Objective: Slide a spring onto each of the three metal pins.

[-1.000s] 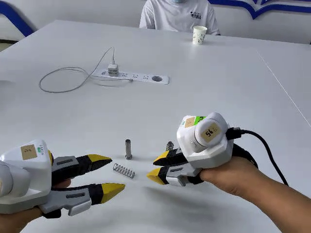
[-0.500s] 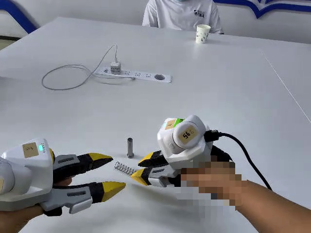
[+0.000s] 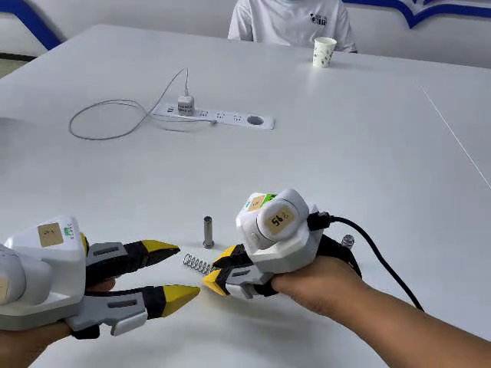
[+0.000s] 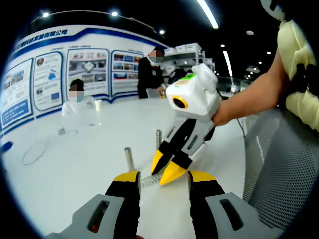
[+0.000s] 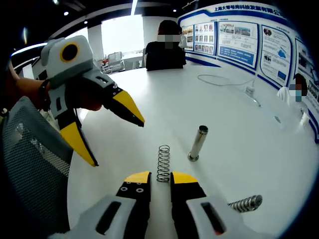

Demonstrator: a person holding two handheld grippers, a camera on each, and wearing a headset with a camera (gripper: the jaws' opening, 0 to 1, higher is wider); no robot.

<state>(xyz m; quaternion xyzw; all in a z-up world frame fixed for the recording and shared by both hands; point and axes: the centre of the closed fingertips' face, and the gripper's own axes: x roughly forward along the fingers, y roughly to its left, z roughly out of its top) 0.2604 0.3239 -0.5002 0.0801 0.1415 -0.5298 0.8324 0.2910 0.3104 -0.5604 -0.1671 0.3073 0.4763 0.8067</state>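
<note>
A loose spring (image 3: 197, 264) lies on the white table just in front of a bare upright metal pin (image 3: 208, 231). My right gripper (image 3: 217, 270) sits low at the spring's right end. In the right gripper view the spring (image 5: 163, 162) reaches into the narrow gap of that gripper (image 5: 160, 178), whose jaws stand slightly apart. The pin (image 5: 196, 143) stands beyond it, and a pin wearing a spring (image 5: 245, 203) shows at the lower right. My left gripper (image 3: 175, 271) hovers wide open left of the spring; its own view (image 4: 164, 177) shows the spring (image 4: 147, 180) between its jaws.
A white power strip (image 3: 219, 118) with a plugged charger and looped cable lies at mid-table. A paper cup (image 3: 324, 52) stands at the far edge in front of a seated person. A small metal piece (image 3: 347, 241) sits behind my right hand. A black cable trails right from that gripper.
My right gripper has moved left and down until its tips reach the spring's end. It now hides the spring-covered pin in the head view. The left gripper has barely moved.
</note>
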